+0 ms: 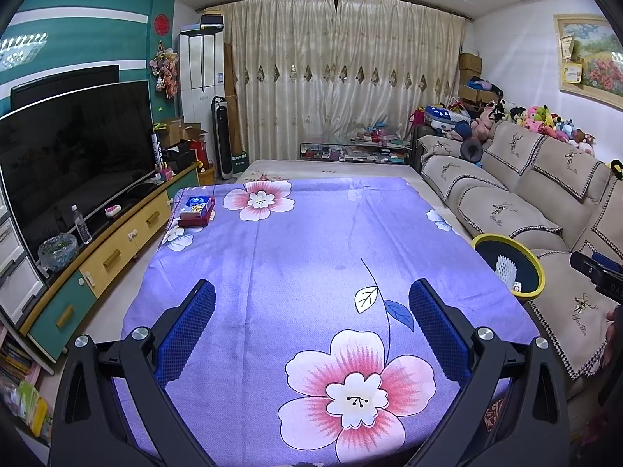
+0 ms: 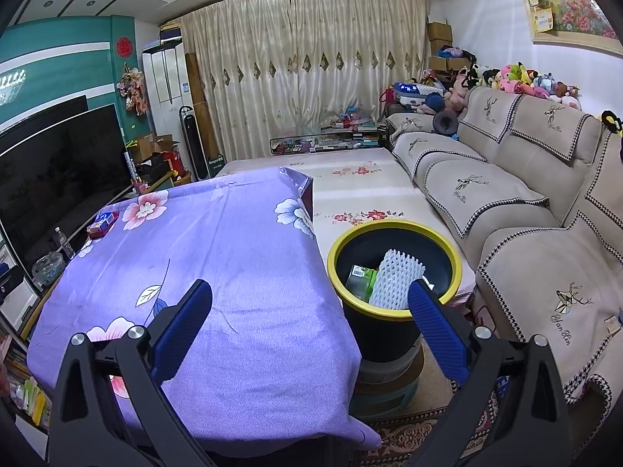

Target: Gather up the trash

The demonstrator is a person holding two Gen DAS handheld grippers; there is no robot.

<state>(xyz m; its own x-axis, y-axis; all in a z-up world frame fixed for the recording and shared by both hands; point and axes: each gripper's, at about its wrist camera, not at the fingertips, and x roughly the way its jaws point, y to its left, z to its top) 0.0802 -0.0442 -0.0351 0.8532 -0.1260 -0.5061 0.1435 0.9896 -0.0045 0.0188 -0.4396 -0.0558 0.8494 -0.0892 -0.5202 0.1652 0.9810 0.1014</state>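
- Both the left tongs point(image 1: 311, 311) and the right tongs point(image 2: 311, 311) are spread wide and grasp nothing.
- The yellow-rimmed bin point(image 2: 394, 312), lower centre-right of the right wrist view, already holds a white foam net sleeve point(image 2: 395, 280) and a green carton point(image 2: 360, 278).
- The counter point(image 1: 296, 257) under its purple floral cloth looks nearly cleared; only a tissue box point(image 1: 199, 207) on a red tray sits at its upper-left corner.
- Collection seems largely finished.

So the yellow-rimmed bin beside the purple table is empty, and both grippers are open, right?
Not quite. The bin is not empty: the right wrist view shows a white foam net and a green carton inside. Both grippers, left and right, are indeed open.
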